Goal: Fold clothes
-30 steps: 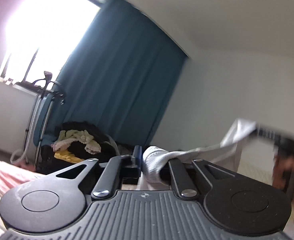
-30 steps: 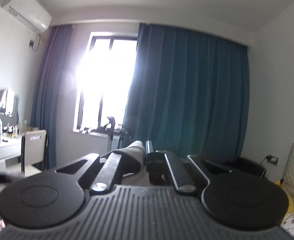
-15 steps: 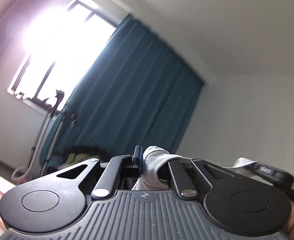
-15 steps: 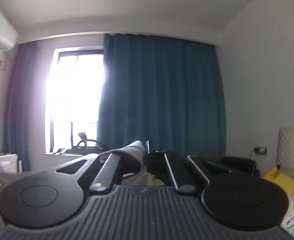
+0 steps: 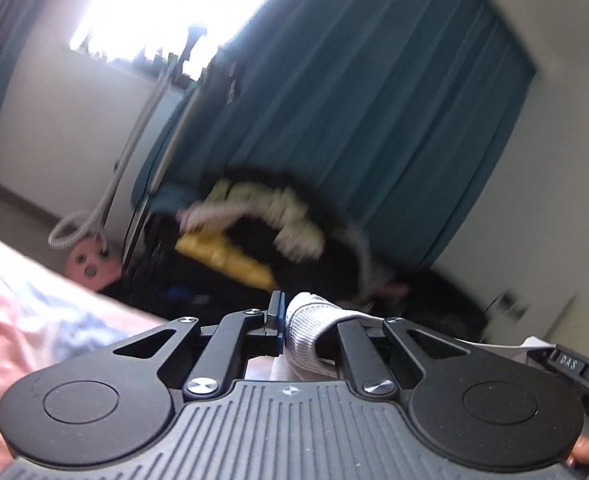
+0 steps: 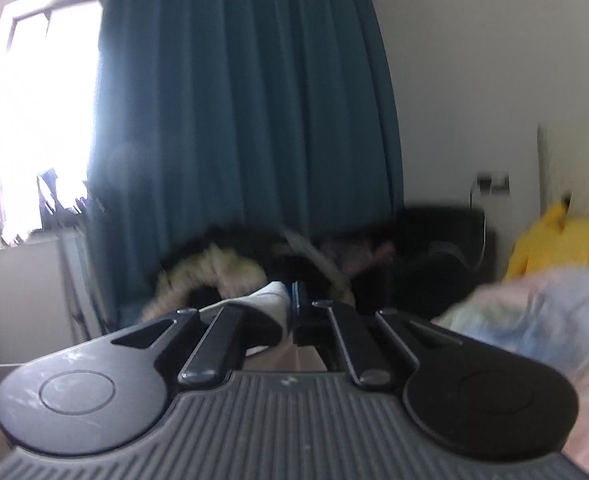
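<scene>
My left gripper (image 5: 284,320) is shut on the ribbed grey-white edge of a garment (image 5: 306,334), which stretches off to the right toward the other gripper (image 5: 566,364). My right gripper (image 6: 290,304) is shut on another white edge of the same garment (image 6: 268,300). Both are held up in the air, above the bed. Most of the garment hangs below the views and is hidden.
A pink patterned bedspread (image 5: 22,320) lies low left, also seen in the right wrist view (image 6: 534,312). A dark chair piled with clothes (image 5: 262,240) stands before teal curtains (image 5: 354,100). A garment steamer (image 5: 90,260) stands by the window. A yellow pillow (image 6: 562,244) is at right.
Both grippers have tipped downward, so the chair, clothes pile and bed have come into view. Both still hold the garment.
</scene>
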The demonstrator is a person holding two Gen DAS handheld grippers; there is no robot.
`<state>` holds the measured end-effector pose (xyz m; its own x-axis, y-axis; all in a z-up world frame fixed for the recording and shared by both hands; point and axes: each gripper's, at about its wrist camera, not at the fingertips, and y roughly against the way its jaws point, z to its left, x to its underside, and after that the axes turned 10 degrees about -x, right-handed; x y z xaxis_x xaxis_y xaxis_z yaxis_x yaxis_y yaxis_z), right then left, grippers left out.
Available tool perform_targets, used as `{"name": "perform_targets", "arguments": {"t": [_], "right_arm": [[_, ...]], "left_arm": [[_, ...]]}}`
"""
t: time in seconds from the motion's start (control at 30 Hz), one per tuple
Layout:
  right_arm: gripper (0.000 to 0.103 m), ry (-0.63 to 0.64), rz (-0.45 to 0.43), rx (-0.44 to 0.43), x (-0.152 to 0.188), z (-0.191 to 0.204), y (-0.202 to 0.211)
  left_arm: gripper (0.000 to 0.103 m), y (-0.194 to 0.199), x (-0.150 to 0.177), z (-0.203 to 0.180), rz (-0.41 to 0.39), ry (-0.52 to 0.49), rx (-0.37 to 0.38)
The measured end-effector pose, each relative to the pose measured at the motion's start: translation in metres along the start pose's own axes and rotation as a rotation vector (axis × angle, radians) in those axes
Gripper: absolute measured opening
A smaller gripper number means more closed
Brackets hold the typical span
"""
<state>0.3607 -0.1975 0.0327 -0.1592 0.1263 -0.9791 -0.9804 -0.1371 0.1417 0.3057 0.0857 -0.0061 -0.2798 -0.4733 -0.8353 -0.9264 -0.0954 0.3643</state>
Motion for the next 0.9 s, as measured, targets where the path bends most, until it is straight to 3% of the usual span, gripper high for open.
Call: {"name": "perform_targets", "arguments": {"t": [0.13, 0.27, 0.33, 0.43, 0.47, 0.5, 0.53, 0.57, 0.6, 0.63, 0.77, 0.9], "right_arm": [[0.005, 0.014, 0.171, 0.021, 0.064, -0.026, -0.092], [0.005, -0.03, 0.326, 0.015, 0.12, -0.049, -0.137], [0.006, -0.072, 0.357, 0.004, 0.138, -0.058, -0.15], [0.007, -0.074, 0.365, -0.002, 0.14, -0.053, -0.153], [0.008, -0.068, 0.373, -0.003, 0.141, -0.05, -0.153], [0.01, -0.066, 0.382, -0.008, 0.14, -0.049, -0.15], [0.028, -0.066, 0.392, -0.015, 0.137, -0.05, -0.146], [0.066, -0.07, 0.396, -0.02, 0.132, -0.051, -0.141], [0.085, -0.081, 0.393, -0.023, 0.127, -0.052, -0.135], [0.1, -0.09, 0.385, -0.028, 0.12, -0.053, -0.126], [0.1, -0.088, 0.37, -0.061, 0.088, -0.049, -0.079], [0.1, -0.115, 0.367, -0.099, 0.086, -0.039, -0.001]], "left_arm": [[0.008, -0.085, 0.03, -0.008, 0.122, -0.046, -0.054], [0.008, -0.127, 0.057, 0.008, 0.214, -0.075, -0.087], [0.008, -0.131, 0.056, 0.007, 0.204, -0.101, -0.098], [0.012, -0.128, 0.052, 0.001, 0.208, -0.146, -0.109], [0.015, -0.124, 0.049, 0.002, 0.216, -0.157, -0.1], [0.026, -0.115, 0.045, 0.004, 0.226, -0.154, -0.083], [0.048, -0.107, 0.041, 0.006, 0.236, -0.152, -0.066], [0.061, -0.1, 0.038, 0.007, 0.244, -0.15, -0.05], [0.078, -0.098, 0.033, 0.007, 0.243, -0.155, -0.041], [0.08, -0.092, 0.029, 0.008, 0.237, -0.17, -0.03], [0.081, -0.042, 0.011, 0.02, 0.228, -0.204, 0.02], [0.086, 0.014, 0.002, 0.035, 0.229, -0.238, 0.041]]}}
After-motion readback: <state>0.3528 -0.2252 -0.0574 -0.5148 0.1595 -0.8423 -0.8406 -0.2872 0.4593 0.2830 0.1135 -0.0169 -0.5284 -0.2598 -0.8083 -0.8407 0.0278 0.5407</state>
